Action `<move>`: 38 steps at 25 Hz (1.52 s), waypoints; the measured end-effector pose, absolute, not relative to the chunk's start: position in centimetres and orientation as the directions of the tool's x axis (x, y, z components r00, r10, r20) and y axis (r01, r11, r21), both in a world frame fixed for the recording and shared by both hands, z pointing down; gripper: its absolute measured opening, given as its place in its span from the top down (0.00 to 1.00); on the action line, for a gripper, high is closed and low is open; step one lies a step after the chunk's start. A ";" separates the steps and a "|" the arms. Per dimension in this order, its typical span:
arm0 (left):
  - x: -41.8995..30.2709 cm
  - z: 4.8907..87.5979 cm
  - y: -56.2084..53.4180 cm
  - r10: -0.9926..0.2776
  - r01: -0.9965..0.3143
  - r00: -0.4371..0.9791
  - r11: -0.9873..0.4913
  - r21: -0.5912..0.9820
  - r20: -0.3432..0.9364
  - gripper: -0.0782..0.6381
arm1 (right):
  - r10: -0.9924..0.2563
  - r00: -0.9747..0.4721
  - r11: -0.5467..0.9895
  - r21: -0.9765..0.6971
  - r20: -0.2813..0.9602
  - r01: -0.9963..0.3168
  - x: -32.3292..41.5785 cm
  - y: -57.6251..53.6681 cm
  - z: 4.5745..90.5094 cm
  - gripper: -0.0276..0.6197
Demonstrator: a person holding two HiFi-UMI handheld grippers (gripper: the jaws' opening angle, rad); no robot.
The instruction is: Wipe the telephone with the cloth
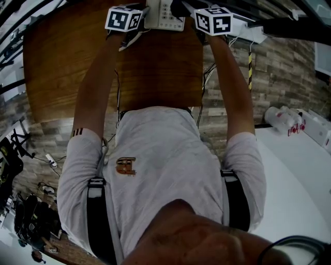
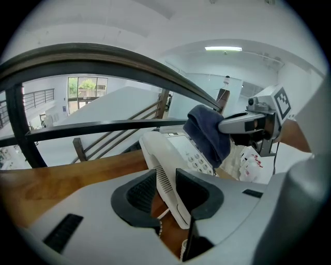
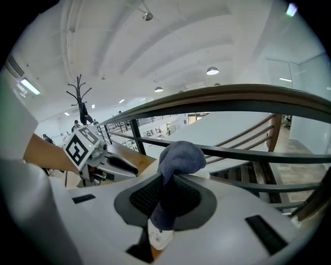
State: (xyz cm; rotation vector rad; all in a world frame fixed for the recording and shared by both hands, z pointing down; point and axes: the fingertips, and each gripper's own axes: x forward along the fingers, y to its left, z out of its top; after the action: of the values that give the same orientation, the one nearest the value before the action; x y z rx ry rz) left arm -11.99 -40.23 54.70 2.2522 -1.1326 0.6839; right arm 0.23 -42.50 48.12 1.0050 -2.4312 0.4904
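Observation:
A white telephone [image 1: 164, 15] sits at the far edge of the wooden table [image 1: 62, 67]. In the left gripper view its handset side [image 2: 168, 181] runs between the jaws of my left gripper [image 2: 166, 194], which is shut on it. My right gripper [image 3: 166, 199] is shut on a dark blue cloth [image 3: 176, 160] that bunches above the jaws. Seen from the left gripper view, the cloth [image 2: 207, 132] drapes over the keypad [image 2: 195, 159] on the telephone's right side. A bit of the telephone [image 3: 160, 235] shows under the right jaws.
A dark curved railing [image 2: 103, 54] and a staircase [image 3: 269, 176] lie just beyond the table's far edge. To the right stands a white table [image 1: 289, 171] with white bottles [image 1: 282, 120]. Cables [image 1: 207, 77] hang down the table's right side.

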 end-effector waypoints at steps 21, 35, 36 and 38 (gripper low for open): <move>-12.4 54.9 -40.4 -0.570 -0.831 0.526 -0.501 0.239 0.631 0.71 | -0.487 -0.590 0.674 -0.153 0.644 -0.723 -3.3 -41.8 53.2 0.85; -12.0 54.8 -40.1 -0.572 -0.834 0.517 -0.504 0.225 0.637 0.72 | -0.573 -0.504 0.585 -0.109 0.646 -0.804 4.6 -40.2 52.7 0.85; -11.9 54.9 -40.1 -0.571 -0.834 0.518 -0.505 0.225 0.637 0.72 | -0.577 -0.516 0.590 -0.113 0.633 -0.799 4.2 -39.9 52.3 0.85; -11.9 54.9 -40.2 -0.571 -0.833 0.519 -0.506 0.225 0.636 0.72 | -0.579 -0.551 0.609 -0.131 0.602 -0.783 2.8 -39.0 51.6 0.85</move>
State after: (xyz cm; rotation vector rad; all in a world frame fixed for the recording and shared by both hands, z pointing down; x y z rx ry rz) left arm -11.90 -40.16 54.91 2.2482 -1.1425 0.6748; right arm 2.82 -39.03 51.58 1.0741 -2.3253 0.5316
